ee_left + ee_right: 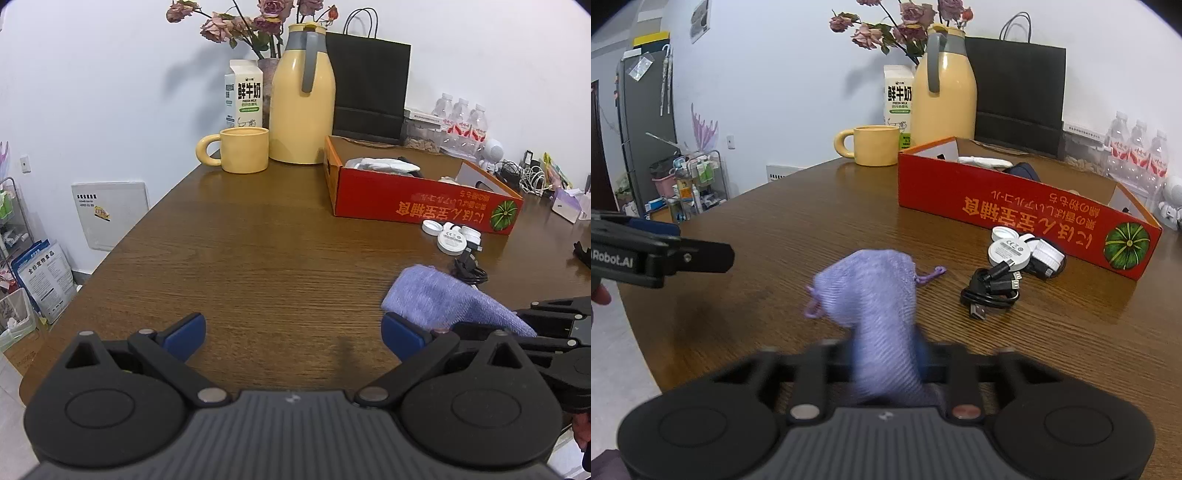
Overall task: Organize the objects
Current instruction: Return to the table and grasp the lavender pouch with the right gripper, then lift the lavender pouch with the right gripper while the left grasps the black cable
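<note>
Right gripper (886,354) was clamped on pouch (871,291) at table (812,221) edge; left gripper (293,334) stood spread, empty. Cables (993,291) and chargers (1010,251) lay outside box (1015,218); sorting barely begun.

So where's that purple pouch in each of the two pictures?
Left wrist view: pouch at lower right, beside the open left gripper.
Right wrist view: bottom centre, pinched in the right gripper.
Shared landmark: red box beyond it.
</note>
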`<state>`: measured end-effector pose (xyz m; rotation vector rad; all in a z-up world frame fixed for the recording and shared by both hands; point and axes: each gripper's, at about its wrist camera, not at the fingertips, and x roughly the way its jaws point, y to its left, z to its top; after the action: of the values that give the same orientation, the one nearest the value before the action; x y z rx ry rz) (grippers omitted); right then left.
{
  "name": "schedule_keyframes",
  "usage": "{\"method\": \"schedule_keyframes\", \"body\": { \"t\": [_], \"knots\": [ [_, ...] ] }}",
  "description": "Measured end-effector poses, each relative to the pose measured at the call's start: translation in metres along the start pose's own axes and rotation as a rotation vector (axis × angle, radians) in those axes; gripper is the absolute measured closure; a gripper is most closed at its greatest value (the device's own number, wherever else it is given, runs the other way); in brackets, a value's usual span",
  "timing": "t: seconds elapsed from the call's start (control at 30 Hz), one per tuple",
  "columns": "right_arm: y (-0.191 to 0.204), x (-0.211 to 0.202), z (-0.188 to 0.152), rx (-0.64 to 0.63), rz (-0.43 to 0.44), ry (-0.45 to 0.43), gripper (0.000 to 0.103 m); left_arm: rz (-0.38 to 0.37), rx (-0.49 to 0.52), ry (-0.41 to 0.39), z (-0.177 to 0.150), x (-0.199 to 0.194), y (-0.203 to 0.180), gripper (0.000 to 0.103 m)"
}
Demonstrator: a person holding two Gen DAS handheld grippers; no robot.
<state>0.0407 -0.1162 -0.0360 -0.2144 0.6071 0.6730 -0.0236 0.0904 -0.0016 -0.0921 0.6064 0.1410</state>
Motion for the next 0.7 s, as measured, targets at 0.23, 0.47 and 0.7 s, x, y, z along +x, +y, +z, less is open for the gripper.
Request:
{"method": "schedule_keyframes", "body": {
  "t": [0.23,0.47,0.7],
  "knots": [
    [-0.008,-0.016,0.001,0.019,-0.007,-0.056,0.096,-0.054,0.059,-0.003,0.003,-0.005,-0.019,0.000],
    [-0.022,-0.039,0.003,0.030,-0.046,-0.122,0.096,-0.108,0.159,0.015,0.007,0.000,-0.045,0.000],
    [-0.045,-0.050,0.005,0.061,-0.085,-0.156,0.096,-0.139,0.199,0.034,0.014,0.010,-0.065,0.000]
  ]
}}
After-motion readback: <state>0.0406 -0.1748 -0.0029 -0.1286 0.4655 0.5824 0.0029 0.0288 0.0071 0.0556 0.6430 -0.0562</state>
